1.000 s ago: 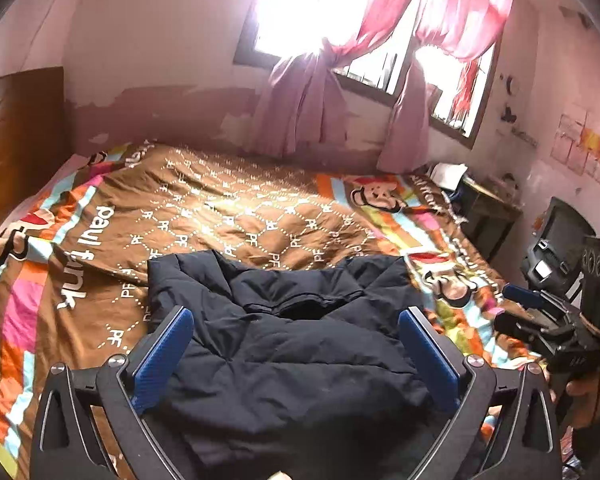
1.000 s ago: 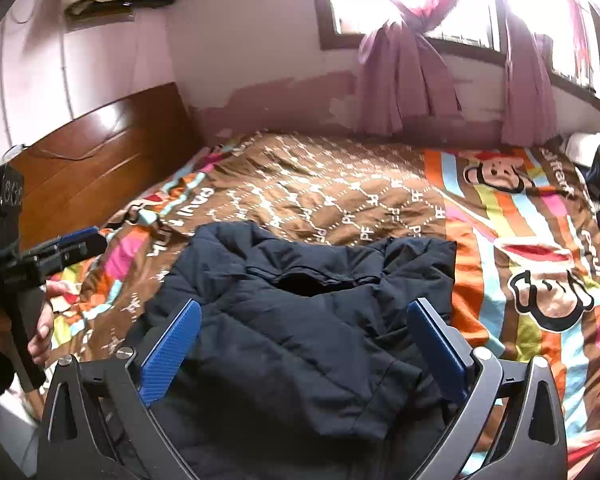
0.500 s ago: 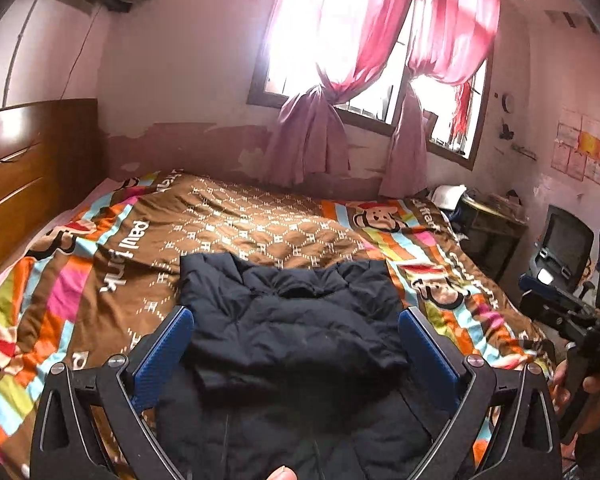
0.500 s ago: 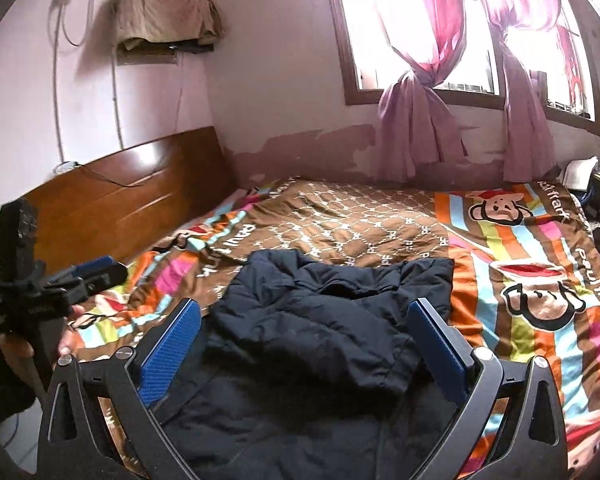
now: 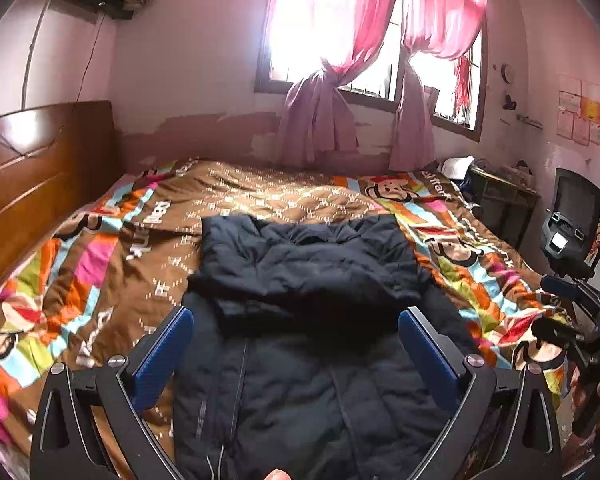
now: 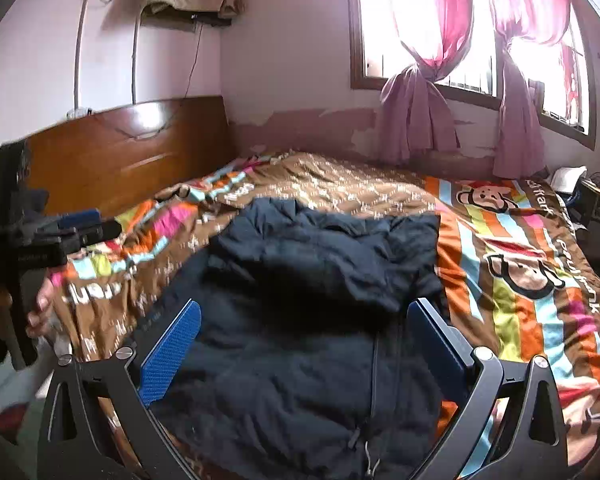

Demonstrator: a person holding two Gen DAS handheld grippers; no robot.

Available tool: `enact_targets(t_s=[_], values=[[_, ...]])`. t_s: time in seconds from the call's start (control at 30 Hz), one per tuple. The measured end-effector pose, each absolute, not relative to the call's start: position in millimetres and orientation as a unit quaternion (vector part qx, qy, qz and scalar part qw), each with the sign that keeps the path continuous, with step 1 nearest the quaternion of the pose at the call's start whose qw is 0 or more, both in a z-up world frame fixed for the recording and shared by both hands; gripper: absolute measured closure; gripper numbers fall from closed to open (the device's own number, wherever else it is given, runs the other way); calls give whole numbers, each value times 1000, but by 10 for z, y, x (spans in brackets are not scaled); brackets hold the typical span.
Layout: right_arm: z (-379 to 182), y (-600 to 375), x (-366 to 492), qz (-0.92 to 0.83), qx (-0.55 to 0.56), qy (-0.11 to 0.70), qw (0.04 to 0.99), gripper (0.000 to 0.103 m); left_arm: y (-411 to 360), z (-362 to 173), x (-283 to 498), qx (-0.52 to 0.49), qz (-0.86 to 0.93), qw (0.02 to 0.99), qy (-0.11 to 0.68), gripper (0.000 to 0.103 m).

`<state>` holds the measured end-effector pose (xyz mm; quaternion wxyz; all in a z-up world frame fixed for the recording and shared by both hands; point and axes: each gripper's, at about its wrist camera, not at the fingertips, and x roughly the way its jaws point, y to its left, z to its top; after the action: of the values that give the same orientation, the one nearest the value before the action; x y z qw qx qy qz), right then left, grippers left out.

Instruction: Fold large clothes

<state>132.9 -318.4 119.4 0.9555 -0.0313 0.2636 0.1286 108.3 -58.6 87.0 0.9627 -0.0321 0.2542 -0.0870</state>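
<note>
A dark navy padded jacket lies on the bed, its upper part folded down over the body; the front zip shows near the camera. In the right wrist view the same jacket fills the lower middle. My left gripper hovers open above the jacket's near part, blue pads wide apart, holding nothing. My right gripper is likewise open above the jacket, empty. The left gripper also shows at the left edge of the right wrist view, held by a hand. The right gripper appears at the right edge of the left wrist view.
The bed has a brown and striped cartoon quilt and a wooden headboard on the left. A window with pink curtains is behind. A black chair and a cluttered desk stand at the right.
Both grippers have pulled back and up from the jacket, so more of its near, zipped part and the room now shows. Both stay open.
</note>
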Motion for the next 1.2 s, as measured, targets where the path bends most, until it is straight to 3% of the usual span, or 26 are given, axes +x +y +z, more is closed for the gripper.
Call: enact_targets(t_s=[0.27, 0.73, 0.93, 1.2], values=[[672, -3102, 1098, 124, -77, 298, 943, 2, -575, 292, 824, 6, -90, 955, 282, 0], [-530, -3203, 1138, 126, -45, 498, 857, 2, -753, -748, 592, 68, -96, 919, 377, 0], [-826, -3152, 1117, 65, -98, 513, 850, 2, -785, -1084, 515, 105, -49, 904, 413, 0], [-932, -3043, 1160, 12, -134, 491, 861, 2, -731, -1097, 498, 93, -54, 903, 416, 0]])
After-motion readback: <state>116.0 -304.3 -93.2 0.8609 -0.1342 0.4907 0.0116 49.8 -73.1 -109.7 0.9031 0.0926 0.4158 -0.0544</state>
